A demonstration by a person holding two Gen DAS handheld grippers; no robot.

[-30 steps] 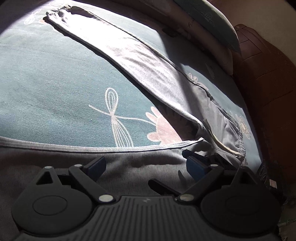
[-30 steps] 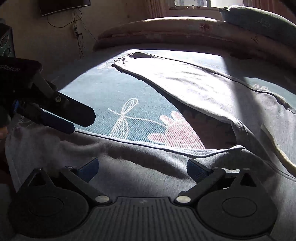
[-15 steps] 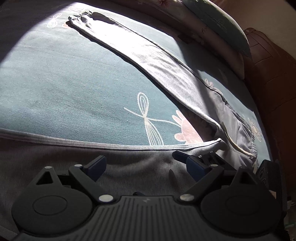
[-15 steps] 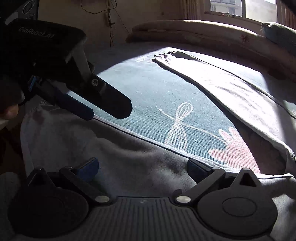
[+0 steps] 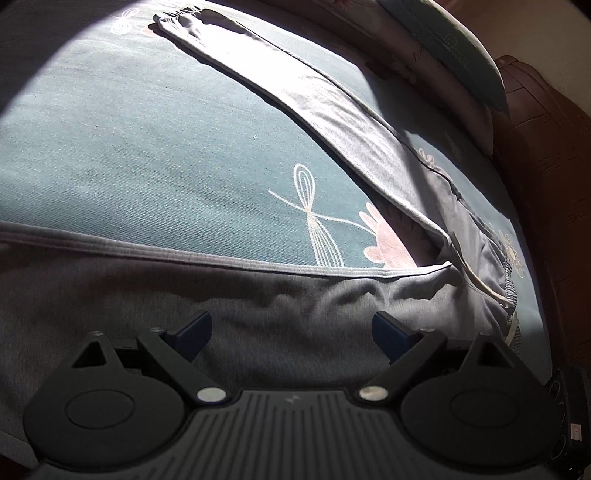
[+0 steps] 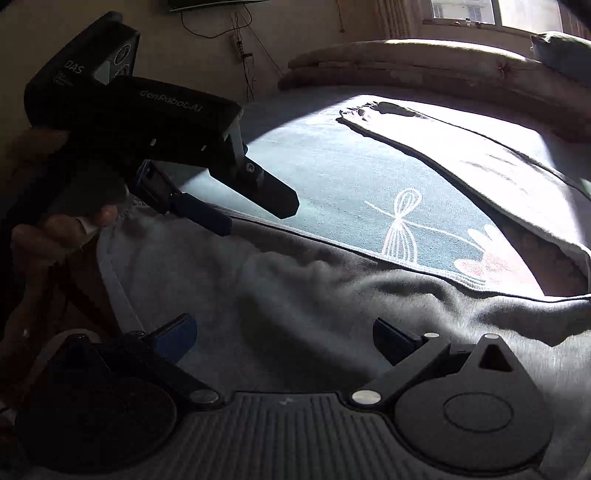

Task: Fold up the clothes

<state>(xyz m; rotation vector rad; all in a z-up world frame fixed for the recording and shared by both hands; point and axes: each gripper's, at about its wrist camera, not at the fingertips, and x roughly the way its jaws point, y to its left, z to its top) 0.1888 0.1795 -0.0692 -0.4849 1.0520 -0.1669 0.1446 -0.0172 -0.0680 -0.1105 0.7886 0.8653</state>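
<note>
We hold both grippers, left [image 5: 291, 328] and right [image 6: 284, 332], spread open over the near trouser leg [image 5: 184, 291], which runs crosswise beneath the fingers.

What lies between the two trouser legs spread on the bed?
Bare teal bedsheet with a dragonfly print between the near trouser leg and far trouser leg; both views show it.

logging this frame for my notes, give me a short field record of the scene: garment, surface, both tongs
garment: grey trousers spread flat, legs apart in a V
surface: teal bedspread with white and pink print
left tongs: open, over the near trouser leg
right tongs: open, over the same leg
background: rolled bedding, window
</note>
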